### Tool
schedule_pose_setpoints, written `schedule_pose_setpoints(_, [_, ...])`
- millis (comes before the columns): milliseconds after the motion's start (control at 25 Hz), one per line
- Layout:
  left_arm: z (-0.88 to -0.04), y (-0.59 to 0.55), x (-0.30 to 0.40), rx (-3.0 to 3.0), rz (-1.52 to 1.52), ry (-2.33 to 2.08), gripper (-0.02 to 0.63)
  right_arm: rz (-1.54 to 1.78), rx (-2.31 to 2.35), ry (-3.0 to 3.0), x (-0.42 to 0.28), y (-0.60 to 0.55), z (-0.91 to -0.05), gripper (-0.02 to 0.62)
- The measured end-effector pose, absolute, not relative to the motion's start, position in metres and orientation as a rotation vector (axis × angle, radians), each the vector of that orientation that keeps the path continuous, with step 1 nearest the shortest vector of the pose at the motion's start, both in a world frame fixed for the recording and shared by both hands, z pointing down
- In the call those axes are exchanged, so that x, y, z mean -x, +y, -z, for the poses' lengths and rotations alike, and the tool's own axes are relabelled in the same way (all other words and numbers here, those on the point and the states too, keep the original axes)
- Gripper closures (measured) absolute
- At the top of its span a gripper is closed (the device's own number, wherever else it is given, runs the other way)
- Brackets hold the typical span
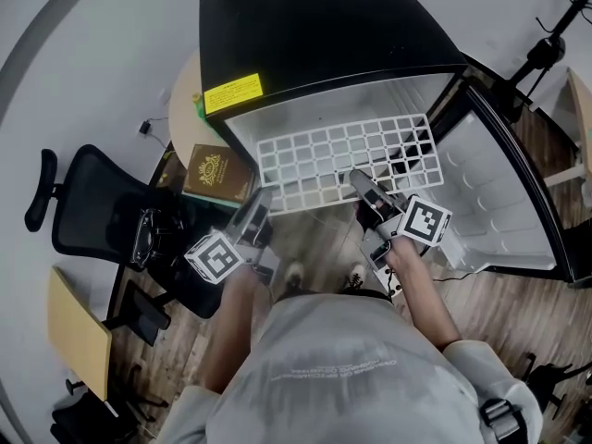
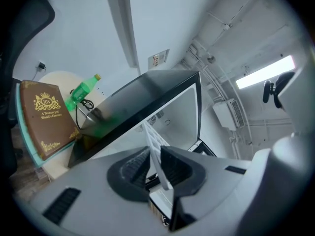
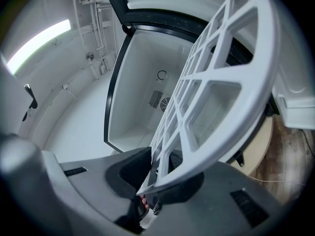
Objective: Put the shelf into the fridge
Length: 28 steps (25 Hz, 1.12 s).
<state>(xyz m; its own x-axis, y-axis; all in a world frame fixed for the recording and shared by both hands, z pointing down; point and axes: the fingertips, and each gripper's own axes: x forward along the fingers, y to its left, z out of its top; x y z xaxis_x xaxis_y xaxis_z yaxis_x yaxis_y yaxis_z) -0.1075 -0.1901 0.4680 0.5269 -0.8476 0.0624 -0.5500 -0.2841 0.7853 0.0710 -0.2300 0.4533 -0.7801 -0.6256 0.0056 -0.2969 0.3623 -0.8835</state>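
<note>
A white grid shelf (image 1: pixel 342 160) lies across the mouth of the black mini fridge (image 1: pixel 314 26), far edge inside the white cavity, near edge sticking out. My left gripper (image 1: pixel 252 213) is shut on the shelf's near left corner; in the left gripper view the thin shelf edge (image 2: pixel 158 168) is pinched between the jaws of that gripper (image 2: pixel 153 154). My right gripper (image 1: pixel 363 186) is shut on the near edge further right. In the right gripper view the shelf (image 3: pixel 216 92) slants up from my right gripper (image 3: pixel 158 168) toward the fridge interior (image 3: pixel 142 87).
The fridge door (image 1: pixel 499 192) stands open to the right. A brown book (image 1: pixel 217 172) and a green bottle (image 2: pixel 81 90) sit on a round table (image 1: pixel 185 100) left of the fridge. A black office chair (image 1: pixel 102 211) stands further left. The floor is wood.
</note>
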Motion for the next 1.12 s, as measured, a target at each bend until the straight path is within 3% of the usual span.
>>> schedule_pose_setpoints(1120, [-0.460, -0.190, 0.105, -1.959, 0.437, -1.126, 0.552, 1.475, 0.803, 2.294, -0.073, -0.239, -0.462, 0.543])
